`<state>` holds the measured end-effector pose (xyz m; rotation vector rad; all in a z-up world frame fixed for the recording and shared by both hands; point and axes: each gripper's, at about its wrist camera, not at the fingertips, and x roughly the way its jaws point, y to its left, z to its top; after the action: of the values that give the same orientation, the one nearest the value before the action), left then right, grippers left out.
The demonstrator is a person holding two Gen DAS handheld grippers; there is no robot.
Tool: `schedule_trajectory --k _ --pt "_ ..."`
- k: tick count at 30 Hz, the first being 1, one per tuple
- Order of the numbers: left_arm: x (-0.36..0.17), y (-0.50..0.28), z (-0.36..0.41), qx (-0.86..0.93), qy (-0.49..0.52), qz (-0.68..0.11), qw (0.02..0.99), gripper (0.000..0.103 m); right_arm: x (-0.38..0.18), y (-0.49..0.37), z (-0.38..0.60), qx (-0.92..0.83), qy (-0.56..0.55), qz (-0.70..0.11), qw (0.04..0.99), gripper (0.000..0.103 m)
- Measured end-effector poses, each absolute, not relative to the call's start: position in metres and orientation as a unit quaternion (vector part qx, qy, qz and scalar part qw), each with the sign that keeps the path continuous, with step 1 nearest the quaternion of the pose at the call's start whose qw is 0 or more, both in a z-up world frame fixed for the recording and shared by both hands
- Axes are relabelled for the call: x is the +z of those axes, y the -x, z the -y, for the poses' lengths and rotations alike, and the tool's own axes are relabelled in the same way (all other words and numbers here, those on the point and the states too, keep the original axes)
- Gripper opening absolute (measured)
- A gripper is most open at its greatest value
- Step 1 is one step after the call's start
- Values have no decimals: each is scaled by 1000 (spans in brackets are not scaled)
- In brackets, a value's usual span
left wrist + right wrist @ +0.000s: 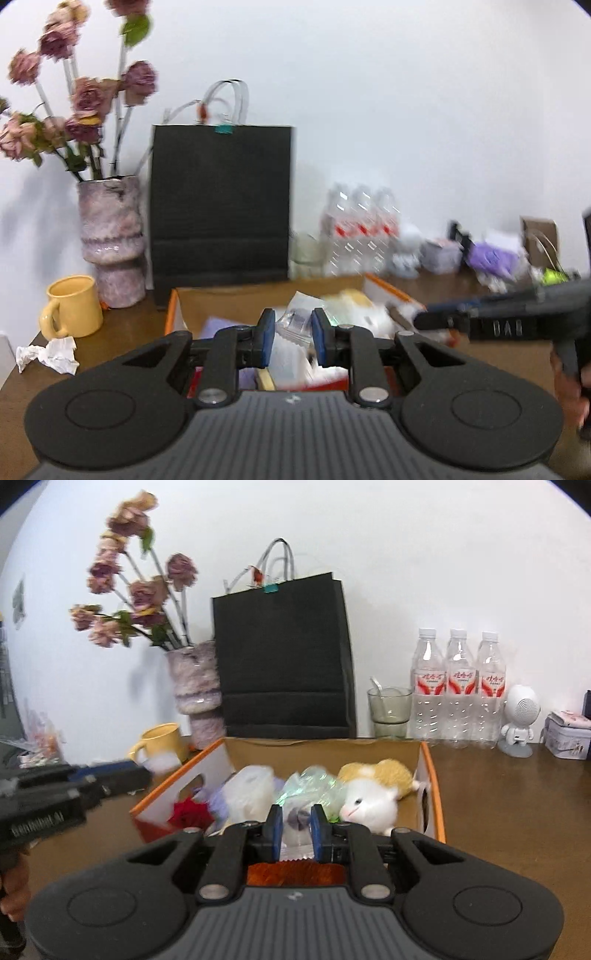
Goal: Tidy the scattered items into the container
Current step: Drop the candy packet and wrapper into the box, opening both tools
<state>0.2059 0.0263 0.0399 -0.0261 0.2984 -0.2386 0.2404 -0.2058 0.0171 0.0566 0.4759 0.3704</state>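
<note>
My left gripper [292, 334] hangs above the near end of the cardboard box [258, 291], its blue pads drawn close with only a narrow gap and nothing pinched between them. My right gripper [296, 821] sits over the same box [321, 747], its jaws likewise nearly together and holding nothing that I can make out. In the left wrist view it reaches in from the right edge, blurred.

The box stands on a brown wooden table [498, 812] against a plain white wall [406, 554]. Its outer sides are orange and white. Inside I count one white and tan plush toy [373, 797] by the right wall, one crinkled clear wrapper [314, 786] in the middle, one white plastic bag [247, 790] left of it, and one red flower [192, 812] at the near left corner. Other items lie under these, too jumbled to count.

Behind the box, along the table's far edge, stand one black paper bag [284, 664] and one mottled pink vase [195, 686] of dried roses. One yellow mug [72, 306] sits near the left corner, with one crumpled white tissue [50, 354] just in front of it, outside the box. To the right of the bag are one glass cup [389, 710] holding a spoon, three clear water bottles [458, 686], one small white robot figure [519, 720] and one tin [569, 734].
</note>
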Motion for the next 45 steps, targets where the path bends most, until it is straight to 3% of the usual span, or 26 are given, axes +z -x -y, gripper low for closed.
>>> schedule_trajectory --k 11,14,15,16,18,19,22,45 --pt "2 -287 -42 -70 45 -227 970 22 -16 -323 185 144 -14 -291 946 16" --pt "0 -295 -44 -72 38 -231 970 32 -15 -330 187 134 -14 -290 947 18" --pt "-1 -297 -44 -71 36 -230 970 48 -14 -332 189 132 -14 -290 948 28" --pt "0 -297 -44 -66 36 -230 970 73 -13 -334 191 130 -17 -291 948 37" --pt "3 -296 -43 -54 33 -226 972 97 -10 -337 195 125 -18 -296 947 84" --pt "6 -294 -42 -51 28 -223 973 103 -8 -337 195 125 -14 -296 947 90" --pt "12 -290 -38 -49 14 -218 975 103 -1 -333 198 119 -7 -300 946 103" --pt "29 -269 -28 -34 25 -253 967 103 20 -300 183 116 23 -300 946 103"
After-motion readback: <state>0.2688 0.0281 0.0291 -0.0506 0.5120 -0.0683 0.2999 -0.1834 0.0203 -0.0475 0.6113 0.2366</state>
